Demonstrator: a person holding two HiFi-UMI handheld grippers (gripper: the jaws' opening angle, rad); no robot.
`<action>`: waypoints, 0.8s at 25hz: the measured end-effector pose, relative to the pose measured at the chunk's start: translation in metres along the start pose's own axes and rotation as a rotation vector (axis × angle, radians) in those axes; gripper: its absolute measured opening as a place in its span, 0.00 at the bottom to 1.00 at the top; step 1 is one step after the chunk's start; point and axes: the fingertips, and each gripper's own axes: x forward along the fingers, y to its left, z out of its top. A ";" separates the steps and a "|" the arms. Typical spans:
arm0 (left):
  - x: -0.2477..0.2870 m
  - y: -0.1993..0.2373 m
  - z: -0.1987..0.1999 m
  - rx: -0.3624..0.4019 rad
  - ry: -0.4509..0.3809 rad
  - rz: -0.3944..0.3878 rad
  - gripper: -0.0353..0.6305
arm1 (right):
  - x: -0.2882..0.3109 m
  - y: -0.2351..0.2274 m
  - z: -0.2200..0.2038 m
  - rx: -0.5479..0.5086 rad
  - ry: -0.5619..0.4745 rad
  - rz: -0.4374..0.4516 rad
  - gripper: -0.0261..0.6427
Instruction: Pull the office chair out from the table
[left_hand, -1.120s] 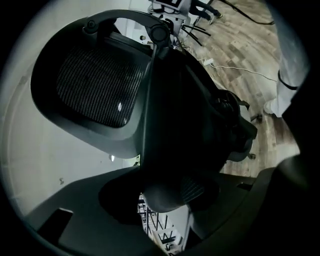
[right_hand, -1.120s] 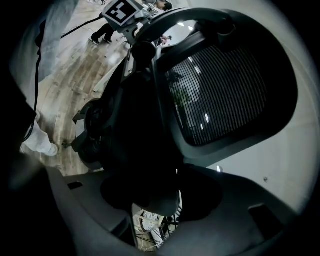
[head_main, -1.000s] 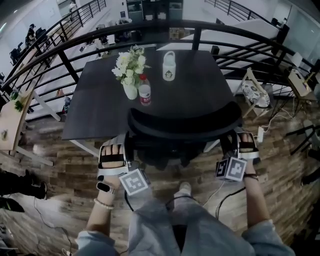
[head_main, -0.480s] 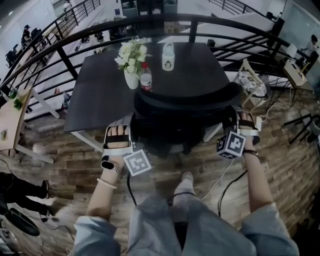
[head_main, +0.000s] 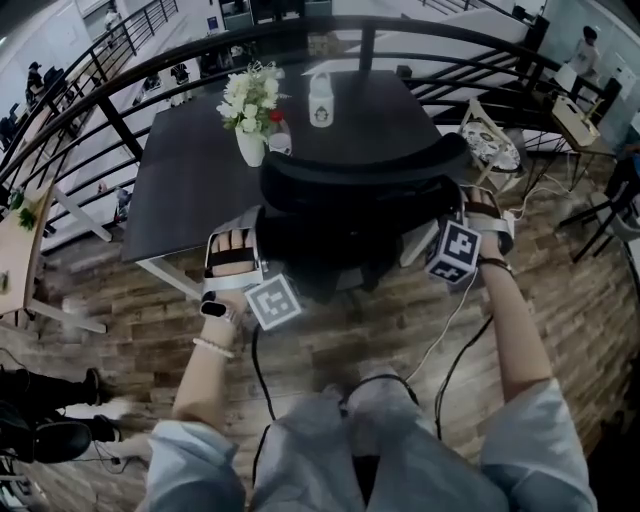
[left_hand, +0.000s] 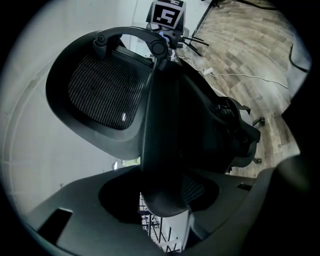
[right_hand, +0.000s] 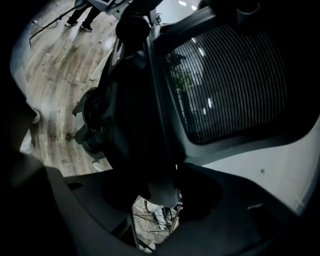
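Observation:
A black office chair (head_main: 360, 180) with a mesh back (left_hand: 105, 90) stands tucked against the near edge of the dark table (head_main: 190, 190). My left gripper (head_main: 258, 235) is at the left edge of the chair's backrest. In the left gripper view that gripper (left_hand: 165, 200) has the backrest's frame edge between its jaws and is shut on it. My right gripper (head_main: 455, 205) clasps the backrest's right edge. In the right gripper view the right gripper (right_hand: 160, 195) is closed on that frame, beside the mesh (right_hand: 230, 85). The chair's seat and base are mostly hidden in the head view.
On the table stand a vase of white flowers (head_main: 248, 110), a red-capped bottle (head_main: 275, 140) and a white jug (head_main: 321, 102). A black railing (head_main: 110, 120) curves behind the table. Cables (head_main: 450, 330) trail over the wooden floor. A cushioned chair (head_main: 490, 145) stands at the right.
The head view has shifted, so table and chair sit higher in the picture. Both grippers keep their hold on the backrest's edges, and the chair back now hides part of the bottle.

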 end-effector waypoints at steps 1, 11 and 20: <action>0.000 -0.001 0.001 -0.005 0.000 -0.005 0.38 | 0.000 0.000 0.000 -0.001 0.001 0.002 0.35; -0.003 0.001 -0.004 0.030 0.061 0.014 0.38 | -0.005 0.005 -0.002 -0.016 -0.025 0.006 0.35; -0.016 -0.010 -0.008 0.011 0.094 -0.046 0.38 | -0.020 0.012 0.001 -0.037 -0.085 0.015 0.34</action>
